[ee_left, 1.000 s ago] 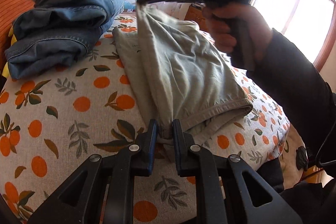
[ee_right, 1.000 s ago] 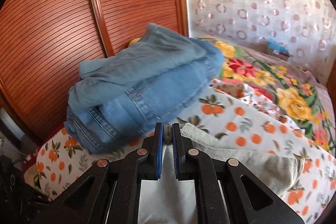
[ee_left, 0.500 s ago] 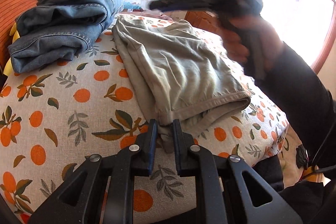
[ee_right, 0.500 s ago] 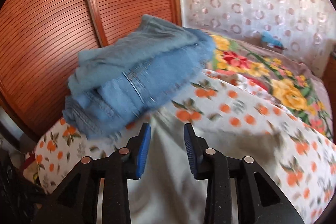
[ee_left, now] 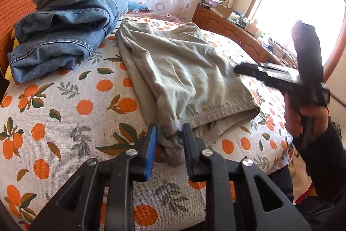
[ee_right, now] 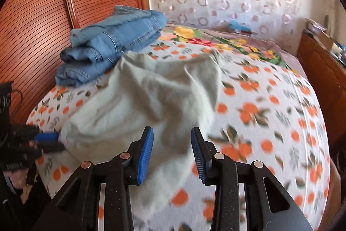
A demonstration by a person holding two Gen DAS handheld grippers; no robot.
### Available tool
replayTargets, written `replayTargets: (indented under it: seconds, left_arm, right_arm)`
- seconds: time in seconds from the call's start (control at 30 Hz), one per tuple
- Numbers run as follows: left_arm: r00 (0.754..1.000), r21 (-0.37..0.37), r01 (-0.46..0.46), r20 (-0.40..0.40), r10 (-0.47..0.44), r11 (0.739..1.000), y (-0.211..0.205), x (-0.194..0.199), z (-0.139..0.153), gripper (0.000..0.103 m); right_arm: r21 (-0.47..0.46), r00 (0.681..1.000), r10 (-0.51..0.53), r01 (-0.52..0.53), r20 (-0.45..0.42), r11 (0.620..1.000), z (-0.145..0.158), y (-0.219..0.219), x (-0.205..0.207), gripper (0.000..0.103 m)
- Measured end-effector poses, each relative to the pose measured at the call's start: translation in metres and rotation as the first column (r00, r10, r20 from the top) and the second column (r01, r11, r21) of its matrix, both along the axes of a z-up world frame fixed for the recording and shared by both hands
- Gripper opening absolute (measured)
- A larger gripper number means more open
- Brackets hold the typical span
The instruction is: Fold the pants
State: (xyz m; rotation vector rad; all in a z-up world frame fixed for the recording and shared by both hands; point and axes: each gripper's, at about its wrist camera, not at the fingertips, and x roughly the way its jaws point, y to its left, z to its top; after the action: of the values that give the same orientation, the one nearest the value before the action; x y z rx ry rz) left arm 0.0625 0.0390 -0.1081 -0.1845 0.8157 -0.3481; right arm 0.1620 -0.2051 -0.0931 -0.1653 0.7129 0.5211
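Khaki pants (ee_left: 183,70) lie folded on the orange-print bedspread (ee_left: 54,122), waistband edge toward me. My left gripper (ee_left: 168,129) sits low at the near corner; its jaws are opening, and the corner of cloth lies loose between the blue pads without being pressed. In the right wrist view the pants (ee_right: 147,101) look blurred under my right gripper (ee_right: 172,133), whose jaws are opening with nothing gripped. That right gripper (ee_left: 240,69) hovers off the pants' right side, held by a hand in a dark sleeve. The left gripper (ee_right: 52,141) shows at the pants' left end.
Folded blue jeans (ee_left: 64,29) are stacked at the back left against a ribbed wooden headboard (ee_right: 32,25). A flowered blanket (ee_right: 227,42) lies further back. A wooden dresser (ee_left: 227,29) with clutter stands under the bright window on the right.
The right gripper let go of the pants' lifted end, which now lies folded flat, and swung away to the right and down. The left jaws have parted from the corner.
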Motion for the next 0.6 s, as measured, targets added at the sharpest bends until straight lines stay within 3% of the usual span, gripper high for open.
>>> replayTargets:
  seconds: [0.4, 0.6]
  left_arm:
    - [1.000, 0.057, 0.004, 0.017, -0.005, 0.998, -0.013, 0.008, 0.003, 0.030]
    - [0.999, 0.107, 0.021, 0.040, -0.025, 0.994, -0.024, 0.003, 0.009, 0.016]
  right_arm:
    - [0.034, 0.997, -0.079, 0.079, -0.007, 0.996, -0.011, -0.026, -0.034, 0.043]
    - [0.045, 0.995, -0.095, 0.094, 0.027, 0.995, -0.012, -0.029, -0.040, 0.043]
